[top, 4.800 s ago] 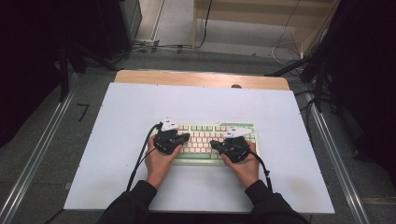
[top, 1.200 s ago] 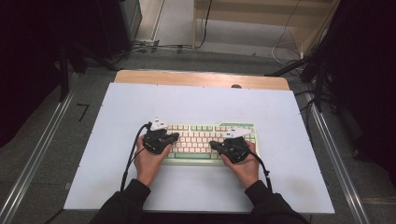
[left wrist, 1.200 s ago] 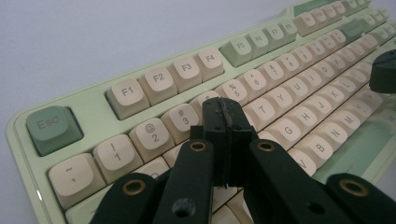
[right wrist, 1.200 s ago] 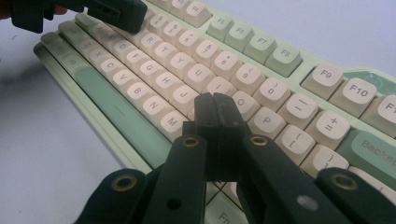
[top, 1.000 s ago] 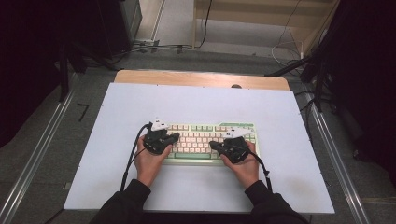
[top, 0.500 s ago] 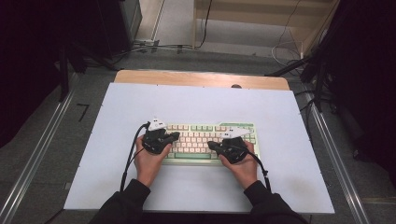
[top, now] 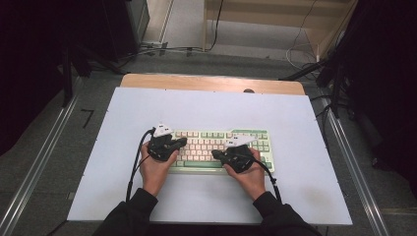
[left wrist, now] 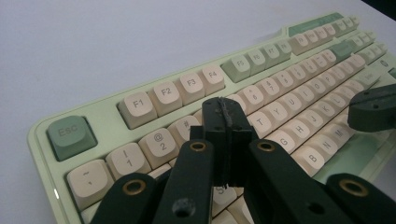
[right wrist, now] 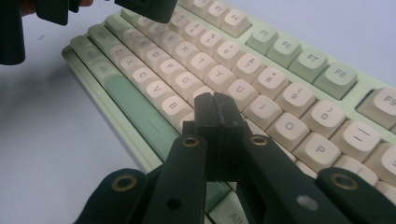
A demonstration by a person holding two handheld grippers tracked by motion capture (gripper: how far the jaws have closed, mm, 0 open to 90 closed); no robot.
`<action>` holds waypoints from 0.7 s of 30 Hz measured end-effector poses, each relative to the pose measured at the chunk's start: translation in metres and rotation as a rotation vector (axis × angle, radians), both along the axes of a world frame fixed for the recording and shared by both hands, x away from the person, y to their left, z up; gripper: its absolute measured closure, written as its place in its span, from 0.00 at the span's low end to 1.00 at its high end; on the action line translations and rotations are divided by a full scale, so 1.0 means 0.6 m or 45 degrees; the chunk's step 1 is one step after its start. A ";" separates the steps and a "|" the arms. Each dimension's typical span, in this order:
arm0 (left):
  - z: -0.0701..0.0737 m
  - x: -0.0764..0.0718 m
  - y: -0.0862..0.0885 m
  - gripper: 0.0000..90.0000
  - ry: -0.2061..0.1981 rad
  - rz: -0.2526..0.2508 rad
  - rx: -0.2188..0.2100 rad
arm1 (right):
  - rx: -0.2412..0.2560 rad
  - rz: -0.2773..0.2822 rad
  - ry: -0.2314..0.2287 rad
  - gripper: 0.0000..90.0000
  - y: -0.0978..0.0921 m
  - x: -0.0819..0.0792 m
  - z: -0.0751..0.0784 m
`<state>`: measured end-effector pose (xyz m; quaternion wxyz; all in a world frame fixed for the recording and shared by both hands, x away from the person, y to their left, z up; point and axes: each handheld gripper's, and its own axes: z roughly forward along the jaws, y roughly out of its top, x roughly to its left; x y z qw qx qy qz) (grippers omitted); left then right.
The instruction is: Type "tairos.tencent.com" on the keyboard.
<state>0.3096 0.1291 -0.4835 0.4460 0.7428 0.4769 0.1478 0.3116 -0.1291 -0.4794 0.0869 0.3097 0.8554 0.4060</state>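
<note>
I held my left tongs [left wrist: 223, 122] and right tongs [right wrist: 215, 108] pressed closed, gripping nothing, so each blunt tip could strike one key. The keyboard [top: 216, 147] lay flat mid-table [top: 295, 123], squared to me, both tips poised over its letter rows.
</note>
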 end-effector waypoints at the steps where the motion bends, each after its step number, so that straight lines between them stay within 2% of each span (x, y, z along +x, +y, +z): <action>1: 0.000 0.000 0.000 1.00 -0.002 0.001 0.000 | 0.001 0.003 0.002 0.98 0.003 0.000 -0.001; 8: 0.001 -0.001 0.001 1.00 -0.008 0.002 -0.007 | -0.018 0.028 0.008 0.98 0.022 0.000 -0.007; 21: 0.001 -0.001 0.001 1.00 -0.007 0.000 -0.004 | -0.035 0.037 0.010 0.98 0.028 0.003 -0.013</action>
